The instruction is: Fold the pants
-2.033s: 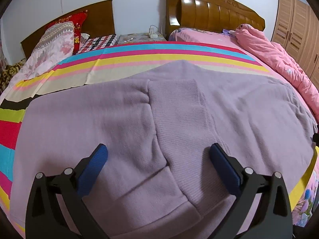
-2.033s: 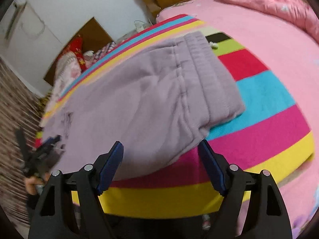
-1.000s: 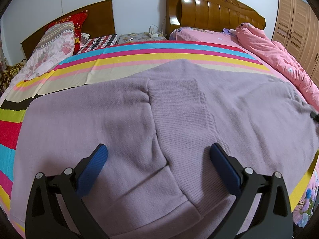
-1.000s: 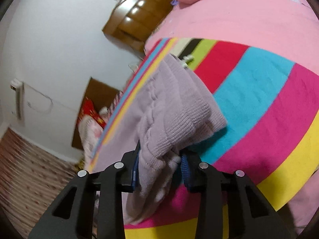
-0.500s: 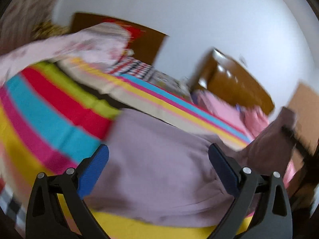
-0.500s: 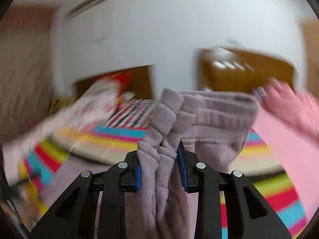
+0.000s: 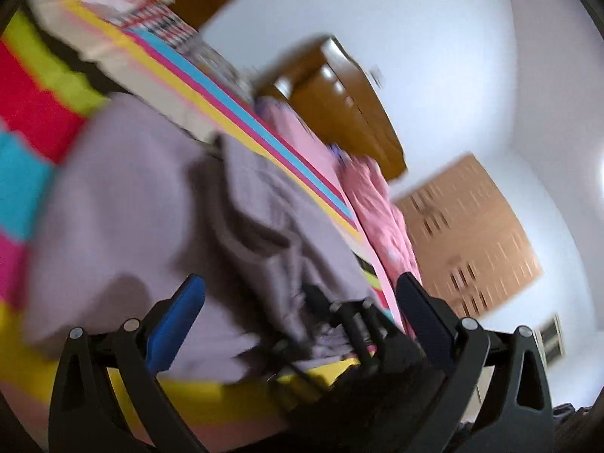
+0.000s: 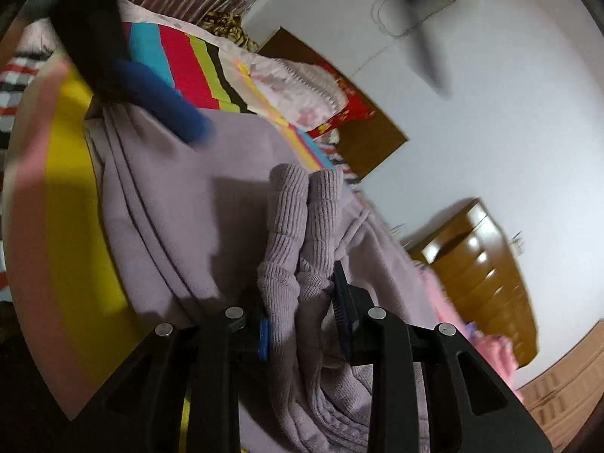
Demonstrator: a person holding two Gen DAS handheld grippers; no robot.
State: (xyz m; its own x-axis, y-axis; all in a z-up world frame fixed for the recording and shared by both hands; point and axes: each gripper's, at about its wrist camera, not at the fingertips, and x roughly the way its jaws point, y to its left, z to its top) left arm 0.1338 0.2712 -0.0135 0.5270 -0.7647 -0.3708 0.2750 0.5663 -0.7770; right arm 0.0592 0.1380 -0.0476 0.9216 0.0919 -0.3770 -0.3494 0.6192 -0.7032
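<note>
Lilac knit pants lie on a striped bed cover, partly folded over themselves. My right gripper is shut on the ribbed cuffs of the pants and holds them above the rest of the fabric. That gripper also shows blurred in the left wrist view, gripping the lifted fabric. My left gripper is open and empty, tilted, above the pants near the bed's front edge. One of its blue pads shows at the upper left of the right wrist view.
The striped cover spreads over the bed, with a yellow band at its edge. Pillows and wooden headboards stand at the far side. A pink quilt lies along the bed. A wardrobe stands beyond.
My right gripper closed on the pants cuffs and carried them up and over toward the other end. My left gripper lifted off the fabric, swung and tilted, staying open.
</note>
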